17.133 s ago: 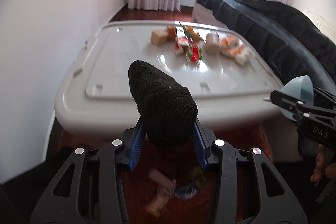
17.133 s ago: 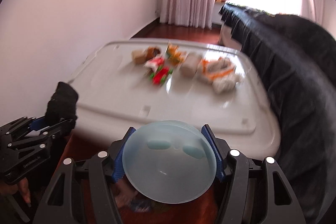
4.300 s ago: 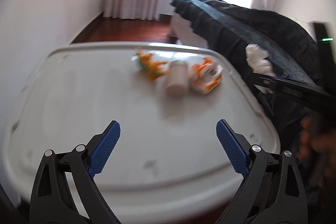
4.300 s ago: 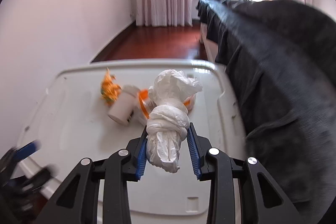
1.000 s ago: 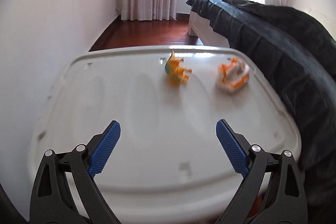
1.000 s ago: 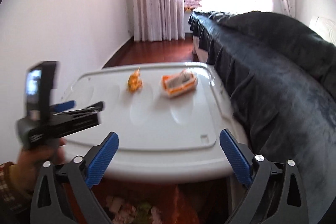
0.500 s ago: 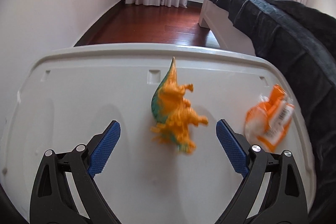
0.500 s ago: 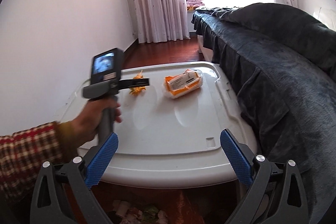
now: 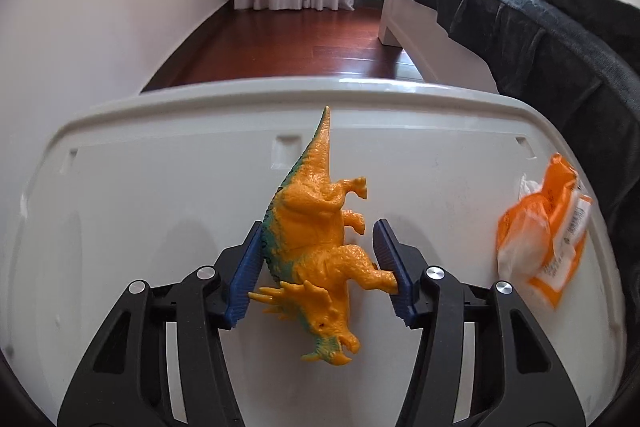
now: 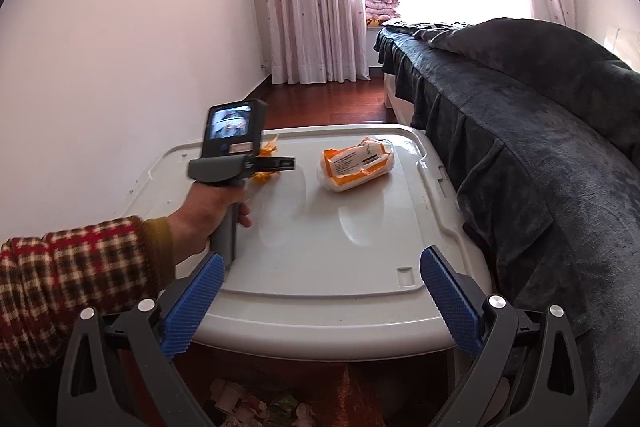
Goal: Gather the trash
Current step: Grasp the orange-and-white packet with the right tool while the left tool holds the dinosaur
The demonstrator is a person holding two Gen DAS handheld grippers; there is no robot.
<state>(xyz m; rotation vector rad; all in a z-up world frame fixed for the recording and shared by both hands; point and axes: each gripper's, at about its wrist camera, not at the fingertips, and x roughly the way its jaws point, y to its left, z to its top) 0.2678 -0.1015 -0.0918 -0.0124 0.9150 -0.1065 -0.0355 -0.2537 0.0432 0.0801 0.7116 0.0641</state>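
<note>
The left tongs, closing around the lumpy toy dinosaur near the counter's far edge, could squirt it sideways; the right tongs gape empty.

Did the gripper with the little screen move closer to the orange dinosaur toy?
Yes. The left gripper went forward over the white plastic lid; its fingers now flank the orange dinosaur toy and are closing on it.
</note>
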